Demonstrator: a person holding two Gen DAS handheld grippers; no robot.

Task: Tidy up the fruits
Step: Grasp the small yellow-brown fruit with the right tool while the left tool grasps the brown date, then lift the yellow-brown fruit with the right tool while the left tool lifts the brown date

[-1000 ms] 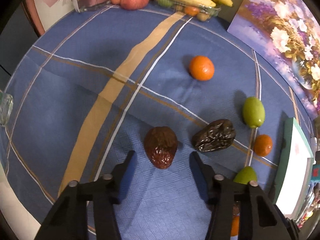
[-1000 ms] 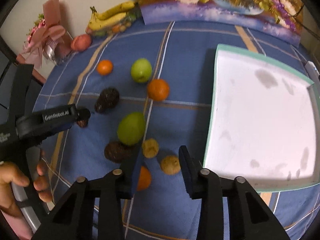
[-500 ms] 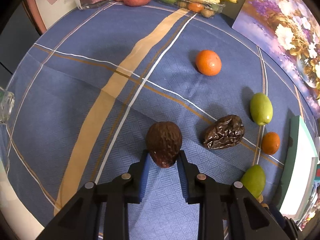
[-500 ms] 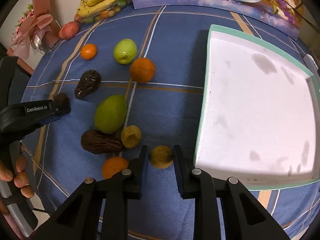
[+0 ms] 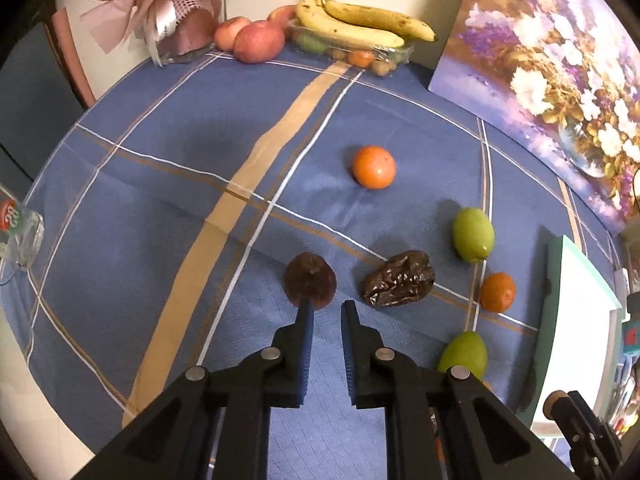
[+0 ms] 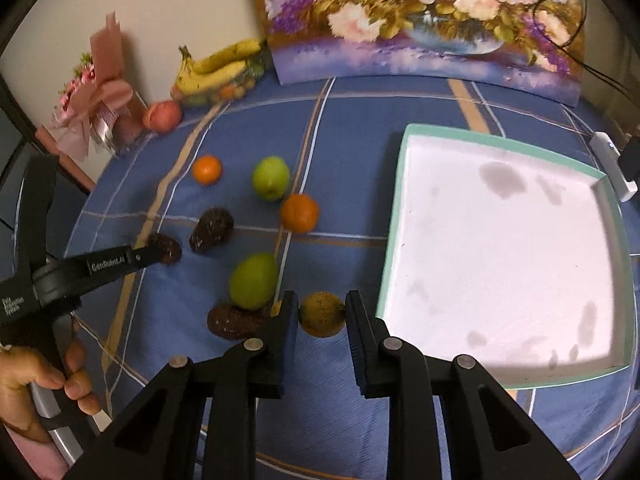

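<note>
My left gripper (image 5: 325,309) is nearly closed with a narrow empty gap; a dark brown fruit (image 5: 310,280) sits just beyond its left fingertip, touching it but not between the pads. In the right wrist view the left gripper (image 6: 160,254) reaches that brown fruit (image 6: 165,249). My right gripper (image 6: 322,308) is shut on a small yellow-brown fruit (image 6: 322,314) beside the white tray (image 6: 400,216). Loose on the blue cloth lie a wrinkled dark fruit (image 5: 400,279), two green fruits (image 5: 473,234) (image 5: 464,354) and two oranges (image 5: 374,167) (image 5: 497,292).
At the back stand bananas on a fruit pack (image 5: 360,28), apples (image 5: 258,40), a pink bouquet (image 5: 176,8) and a flower painting (image 5: 560,60). A glass (image 5: 20,236) stands at the left edge. Another dark fruit (image 6: 234,322) lies left of my right gripper.
My left gripper closed further and the brown fruit slipped out ahead of its tips. My right gripper stayed shut on the small yellow-brown fruit and pulled up and back.
</note>
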